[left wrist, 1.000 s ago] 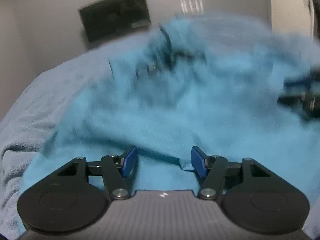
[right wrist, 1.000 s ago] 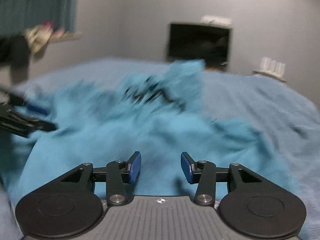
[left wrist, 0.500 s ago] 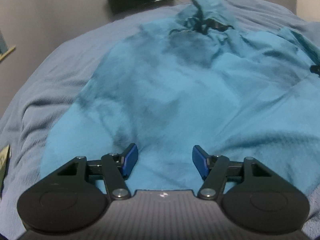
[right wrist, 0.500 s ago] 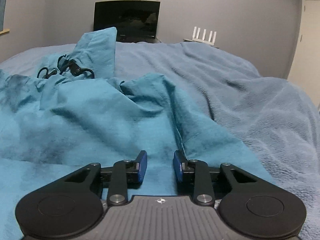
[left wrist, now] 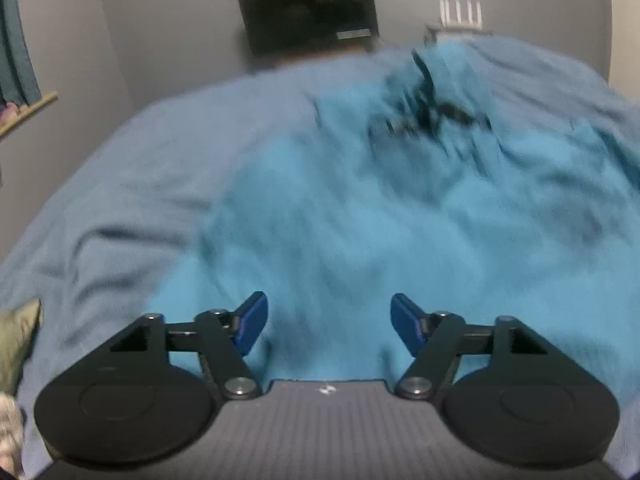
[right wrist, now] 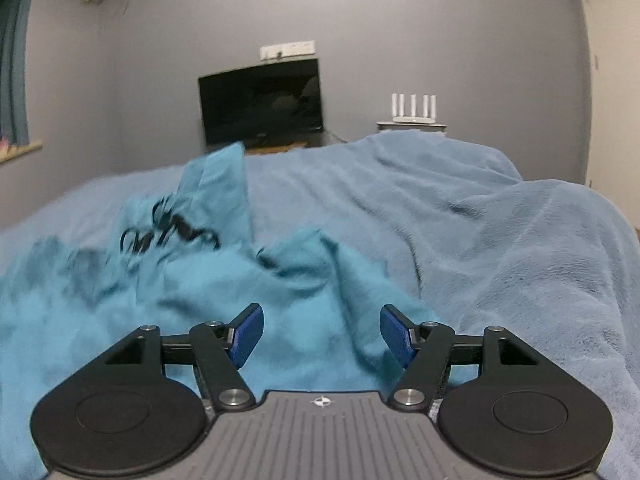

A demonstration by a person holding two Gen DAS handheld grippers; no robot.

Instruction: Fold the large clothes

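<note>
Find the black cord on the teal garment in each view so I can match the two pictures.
Left wrist: the black cord is upper right of centre, blurred, on the far part of the teal garment.
Right wrist: the cord is left of centre, on the garment's far bunched end.
Shared landmark: the TV against the far wall, beyond the bed.

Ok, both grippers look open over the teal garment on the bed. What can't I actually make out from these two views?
- Left wrist view: the teal garment is motion-blurred, so folds and edges are unreadable.
- Both views: the black cords are smeared; I cannot tell what they attach to.
- Right wrist view: the garment's near hem is hidden behind the right gripper.
- Neither view shows the other gripper; the left gripper appears only in its own camera.
</note>
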